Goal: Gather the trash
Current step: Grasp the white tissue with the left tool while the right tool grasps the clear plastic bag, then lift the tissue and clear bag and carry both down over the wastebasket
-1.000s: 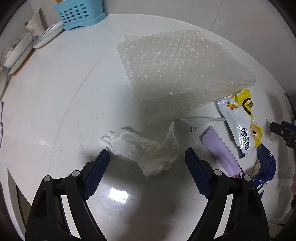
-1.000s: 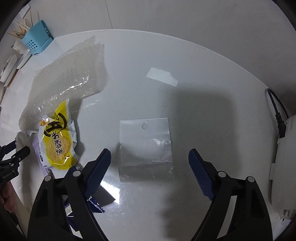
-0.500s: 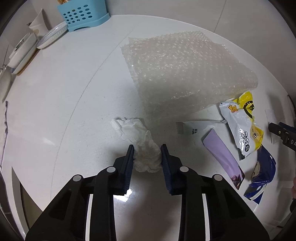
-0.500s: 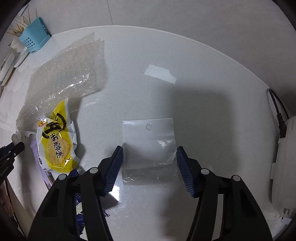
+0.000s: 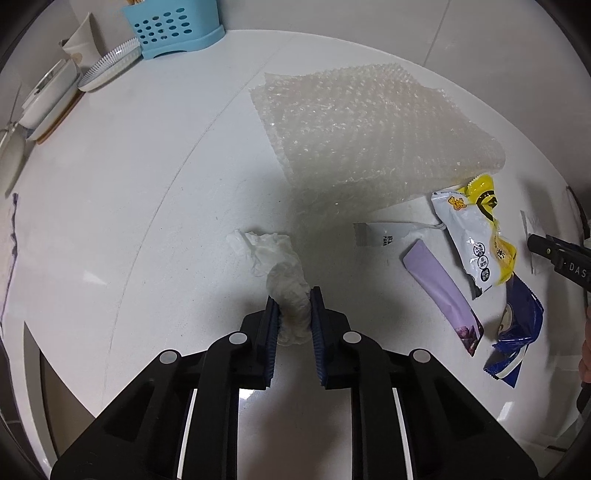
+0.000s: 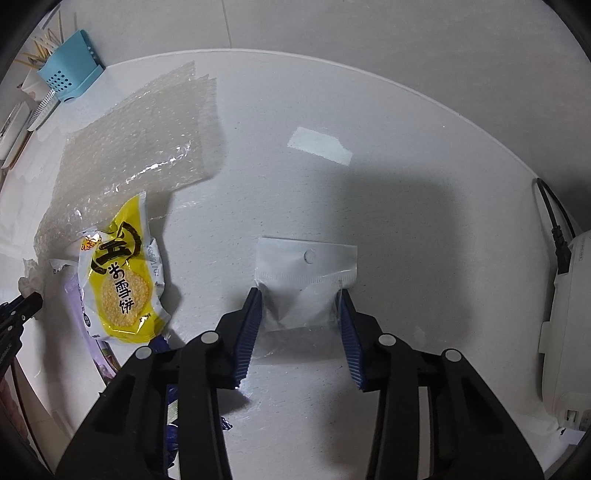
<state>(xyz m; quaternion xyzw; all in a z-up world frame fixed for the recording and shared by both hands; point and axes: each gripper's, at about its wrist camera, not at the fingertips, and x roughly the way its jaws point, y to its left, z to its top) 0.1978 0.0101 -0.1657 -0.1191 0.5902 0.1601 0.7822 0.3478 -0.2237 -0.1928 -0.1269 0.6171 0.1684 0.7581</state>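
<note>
left wrist view: we point the left gripper (image 5: 293,295) steeply down at the white table (image 5: 129,206). its jaws are closing and the blue pads already pinch the near end of a crumpled white tissue (image 5: 275,258), lower centre of the frame; the free end of the tissue trails up and left on the table. a folded sheet of bubble wrap (image 5: 369,136) lies in the upper right. at the right edge of the frame sit the other wrappers: a yellow-and-white rice cracker packet (image 5: 476,236), a lilac sachet (image 5: 439,284) below it, a dark blue wrapper (image 5: 517,332) at lower right, and a small white torn label (image 5: 380,236) just left of the packet. a blue perforated holder (image 5: 173,27) and a white brush (image 5: 109,66) stand at the upper left.

right wrist view: the right gripper (image 6: 300,295) also points down. its jaws are closing at a middling width, with a clear zip bag (image 6: 306,273) between them, centre of the frame. the pads touch the bag's two side edges and the film between them is buckling, the bag lying on the table. a white appliance (image 6: 569,314) with a black plug (image 6: 559,240) sits at the right edge.
</note>
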